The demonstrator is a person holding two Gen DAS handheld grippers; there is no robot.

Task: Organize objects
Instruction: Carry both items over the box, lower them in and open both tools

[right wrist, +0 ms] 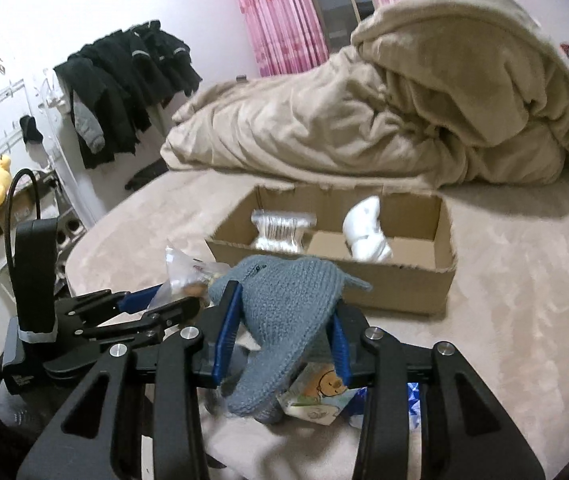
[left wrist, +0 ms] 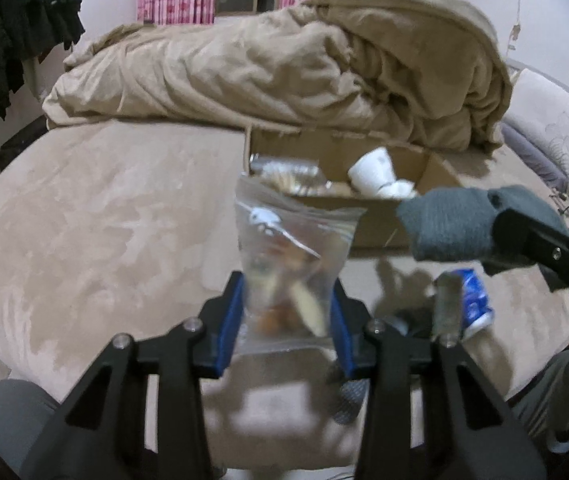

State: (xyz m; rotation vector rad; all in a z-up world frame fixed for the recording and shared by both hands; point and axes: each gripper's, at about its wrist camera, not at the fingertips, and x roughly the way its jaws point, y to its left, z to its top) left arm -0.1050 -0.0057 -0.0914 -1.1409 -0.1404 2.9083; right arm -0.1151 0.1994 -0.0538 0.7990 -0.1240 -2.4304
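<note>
Two tongs gripping | left tongs [left wrist: 286, 312]: unlabelled clear bag [left wrist: 292, 256] | right tongs [right wrist: 284, 340]: knit sock [right wrist: 280, 304]

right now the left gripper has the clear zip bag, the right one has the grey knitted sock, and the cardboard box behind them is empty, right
Not quite: the cardboard box is not empty. The right wrist view shows a white rolled item and a clear plastic pack inside. The rest holds: the left gripper grips the clear zip bag, and the right gripper grips the grey knitted sock.

Left tongs [left wrist: 286, 320] angled down, pads clamped on load; right tongs [right wrist: 282, 334] likewise clamped, tilted down.
</note>
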